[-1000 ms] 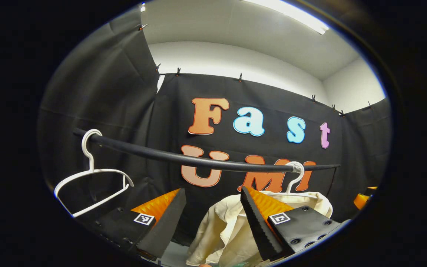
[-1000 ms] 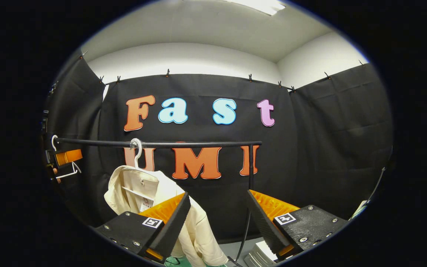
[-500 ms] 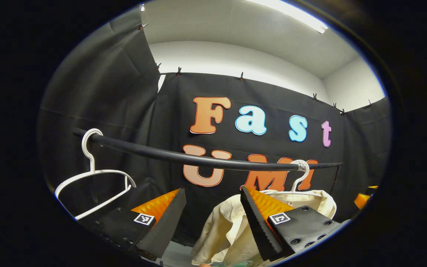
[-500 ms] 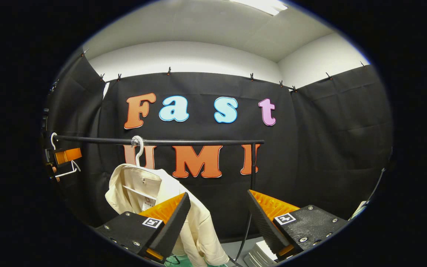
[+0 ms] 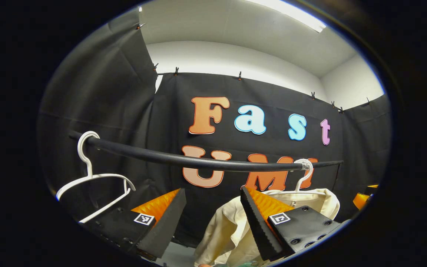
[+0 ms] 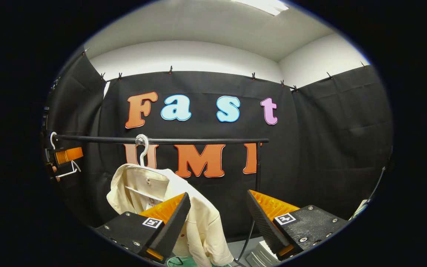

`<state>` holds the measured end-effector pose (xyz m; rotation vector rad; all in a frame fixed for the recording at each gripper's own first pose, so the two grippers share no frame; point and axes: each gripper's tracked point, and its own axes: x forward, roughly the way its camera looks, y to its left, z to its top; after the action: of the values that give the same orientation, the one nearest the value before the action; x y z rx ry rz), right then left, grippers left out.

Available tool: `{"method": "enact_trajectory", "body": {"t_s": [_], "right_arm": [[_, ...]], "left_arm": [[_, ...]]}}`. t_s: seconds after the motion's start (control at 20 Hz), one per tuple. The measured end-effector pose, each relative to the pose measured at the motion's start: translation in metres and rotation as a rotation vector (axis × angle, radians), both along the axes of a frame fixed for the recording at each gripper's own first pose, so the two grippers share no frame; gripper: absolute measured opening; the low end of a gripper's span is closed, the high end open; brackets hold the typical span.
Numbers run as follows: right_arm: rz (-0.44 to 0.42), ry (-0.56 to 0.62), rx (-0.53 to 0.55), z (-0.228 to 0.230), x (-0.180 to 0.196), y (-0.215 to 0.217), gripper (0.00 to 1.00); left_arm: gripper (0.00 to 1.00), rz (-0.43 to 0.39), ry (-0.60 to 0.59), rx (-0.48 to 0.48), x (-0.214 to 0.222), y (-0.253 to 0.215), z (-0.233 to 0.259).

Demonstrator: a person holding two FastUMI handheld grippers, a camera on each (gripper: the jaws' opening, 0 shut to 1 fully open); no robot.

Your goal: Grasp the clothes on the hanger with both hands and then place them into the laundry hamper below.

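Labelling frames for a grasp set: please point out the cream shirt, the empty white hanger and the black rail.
cream shirt (image 6: 202, 218), right gripper view, front panel
empty white hanger (image 5: 95, 177), left gripper view, shoulder bar
black rail (image 5: 184, 160), left gripper view, mid-span

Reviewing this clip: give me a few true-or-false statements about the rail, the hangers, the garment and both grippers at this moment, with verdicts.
1. The cream shirt hangs from a white hanger on the black rail. True.
2. The left gripper is shut on the shirt. False: its jaws stand open, holding nothing.
3. An empty white hanger hangs on the rail. True.
4. The right gripper is shut on the rail. False: it is open, below the rail.
5. The shirt is dark blue. False: it is cream.
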<state>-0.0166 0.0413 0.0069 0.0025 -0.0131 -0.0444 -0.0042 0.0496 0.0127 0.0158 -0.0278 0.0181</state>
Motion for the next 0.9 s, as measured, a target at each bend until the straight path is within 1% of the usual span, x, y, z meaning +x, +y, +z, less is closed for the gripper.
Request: {"method": "enact_trajectory", "body": {"t_s": [0.35,0.6,0.65,0.7,0.9], "right_arm": [[-0.012,0.034,-0.003,-0.018,0.006,0.023,0.94],[-0.029,0.035,0.009,-0.019,0.007,0.033,0.94],[-0.032,0.033,0.011,-0.019,0.007,0.034,0.94],[-0.036,0.031,0.011,-0.02,0.007,0.034,0.94],[-0.04,0.029,0.01,-0.02,0.007,0.041,0.94]], "left_arm": [[0.96,-0.017,0.018,0.008,0.012,0.015,-0.01],[0.96,-0.028,0.02,0.015,0.02,0.024,-0.014],[1.0,-0.031,0.018,0.011,0.022,0.025,-0.013],[0.96,-0.033,0.017,0.009,0.021,0.027,-0.012],[0.96,-0.033,0.015,0.005,0.022,0.033,-0.012]]}}
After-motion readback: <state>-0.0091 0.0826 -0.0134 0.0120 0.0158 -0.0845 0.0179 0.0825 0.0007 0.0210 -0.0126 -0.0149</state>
